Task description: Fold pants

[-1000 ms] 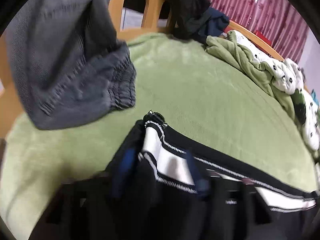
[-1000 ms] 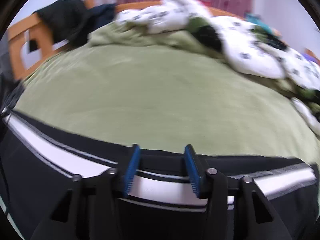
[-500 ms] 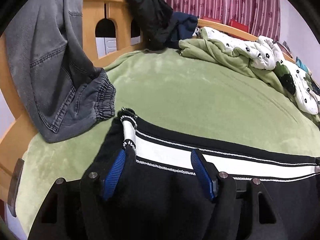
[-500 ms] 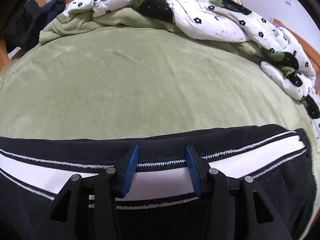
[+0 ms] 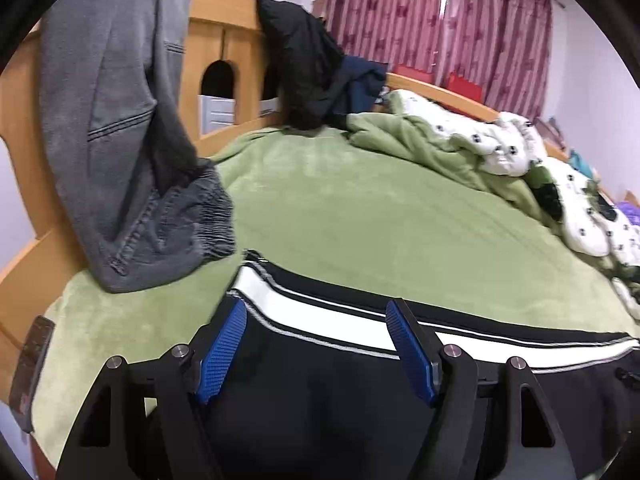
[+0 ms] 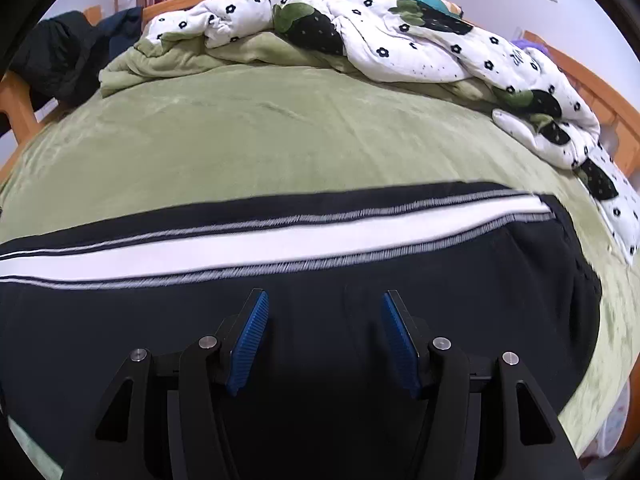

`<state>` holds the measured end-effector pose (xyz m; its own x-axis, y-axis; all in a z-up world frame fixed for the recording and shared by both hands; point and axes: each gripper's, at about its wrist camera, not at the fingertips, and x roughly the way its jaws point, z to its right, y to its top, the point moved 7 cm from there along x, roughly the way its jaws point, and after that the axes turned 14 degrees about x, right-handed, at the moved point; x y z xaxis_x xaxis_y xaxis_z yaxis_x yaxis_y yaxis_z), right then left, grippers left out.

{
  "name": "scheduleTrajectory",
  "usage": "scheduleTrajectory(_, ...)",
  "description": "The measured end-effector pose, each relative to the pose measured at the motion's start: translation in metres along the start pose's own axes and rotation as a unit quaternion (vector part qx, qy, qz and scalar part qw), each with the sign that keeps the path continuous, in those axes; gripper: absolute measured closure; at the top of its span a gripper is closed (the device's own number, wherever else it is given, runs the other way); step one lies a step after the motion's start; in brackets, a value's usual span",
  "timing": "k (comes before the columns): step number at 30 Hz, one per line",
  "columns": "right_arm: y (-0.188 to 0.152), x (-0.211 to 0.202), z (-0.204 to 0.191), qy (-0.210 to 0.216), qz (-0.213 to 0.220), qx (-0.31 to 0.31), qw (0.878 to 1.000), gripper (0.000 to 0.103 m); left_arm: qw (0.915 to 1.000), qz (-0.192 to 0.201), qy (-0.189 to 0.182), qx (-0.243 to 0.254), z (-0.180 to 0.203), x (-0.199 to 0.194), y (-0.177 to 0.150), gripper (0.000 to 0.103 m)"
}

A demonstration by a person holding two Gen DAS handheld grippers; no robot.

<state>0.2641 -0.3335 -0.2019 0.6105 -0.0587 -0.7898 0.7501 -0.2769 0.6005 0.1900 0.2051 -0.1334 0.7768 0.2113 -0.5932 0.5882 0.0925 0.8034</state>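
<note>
We have laid the pants [image 6: 320, 344] flat along the bed's [image 6: 280, 140] near edge; both the left gripper [image 5: 316, 344] and right gripper [image 6: 324, 340] are opening, nothing pinched. Next we need fresh grips to fold them.

A bed [image 5: 360, 216] covered by a green fleece sheet is seen, framed by a wooden board [image 5: 224, 60] at one end. Black pants [image 6: 320, 288] with a white side stripe are spread flat along the near edge. A crumpled green blanket [image 6: 180, 60] and a white flower-printed quilt [image 6: 400, 36] are heaped along the far edge. Grey jeans [image 5: 120, 140] are draped over the wooden board, their elastic waistband resting on the sheet near the corner. Dark clothes [image 5: 308, 68] are piled at the far corner.
</note>
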Motion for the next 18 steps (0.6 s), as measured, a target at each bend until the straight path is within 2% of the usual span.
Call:
scheduleTrajectory(4, -0.015, -0.013, 0.008, 0.014, -0.006, 0.052, 0.999, 0.045, 0.9991, -0.005, -0.041, 0.006, 0.012, -0.001, -0.005, 0.032)
scheduleTrajectory(9, -0.026, -0.036, 0.015, 0.032, 0.028, 0.089, 0.995, 0.045, 0.9934, -0.024, -0.113, -0.002, 0.029, -0.002, -0.018, 0.033)
scheduleTrajectory(13, -0.035, -0.041, 0.018, 0.046, 0.010, 0.110, 0.993, 0.045, 0.9923, -0.035, -0.118, 0.012, 0.040, -0.003, -0.029, 0.033)
scheduleTrajectory(18, -0.048, -0.040, 0.016, 0.052, -0.013, 0.101, 0.993, 0.045, 0.9900, -0.056, -0.129, -0.004, 0.040, -0.001, -0.042, 0.033)
